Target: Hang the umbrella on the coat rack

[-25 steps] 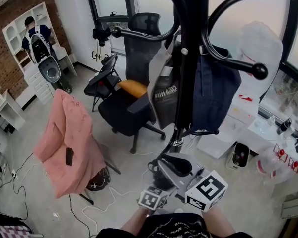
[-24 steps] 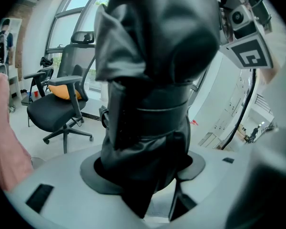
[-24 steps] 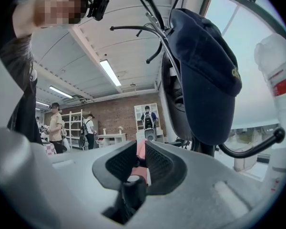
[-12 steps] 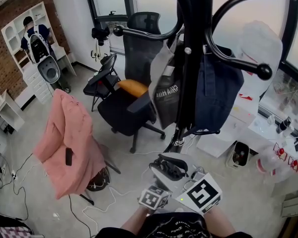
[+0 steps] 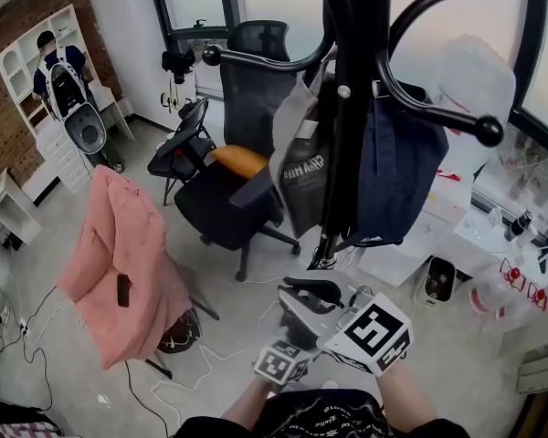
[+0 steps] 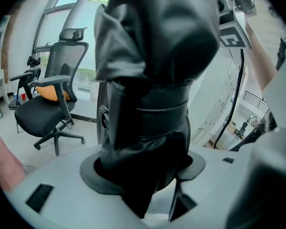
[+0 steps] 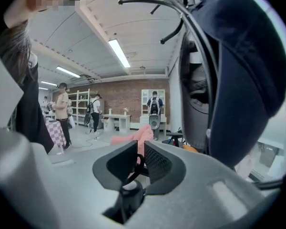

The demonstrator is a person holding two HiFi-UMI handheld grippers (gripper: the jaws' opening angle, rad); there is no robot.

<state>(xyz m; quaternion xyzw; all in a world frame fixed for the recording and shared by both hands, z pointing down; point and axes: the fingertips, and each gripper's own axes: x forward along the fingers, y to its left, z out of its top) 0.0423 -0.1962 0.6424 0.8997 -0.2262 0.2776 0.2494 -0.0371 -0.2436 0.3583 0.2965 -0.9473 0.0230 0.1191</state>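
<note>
A black folded umbrella (image 5: 312,292) is held low in front of the black coat rack (image 5: 352,108). My left gripper (image 5: 297,318) is shut on its body, and the dark fabric (image 6: 152,80) fills the space between the jaws (image 6: 143,175). My right gripper (image 5: 338,322) is just right of it. Its jaws (image 7: 140,159) are closing, with the umbrella's thin black strap loop (image 7: 137,168) pinched between the pads. The rack's curved hooks (image 5: 479,130) rise overhead, and the rack (image 7: 200,46) also shows in the right gripper view.
A grey bag (image 5: 301,176) and a navy bag (image 5: 397,172) hang on the rack. A black office chair (image 5: 228,199) stands behind it. A pink coat (image 5: 119,254) drapes a chair at the left. Cables lie on the floor. A person (image 5: 59,76) stands far left.
My right gripper has rolled and shifted a little beside the umbrella's end. The left gripper has kept still with the umbrella in it.
</note>
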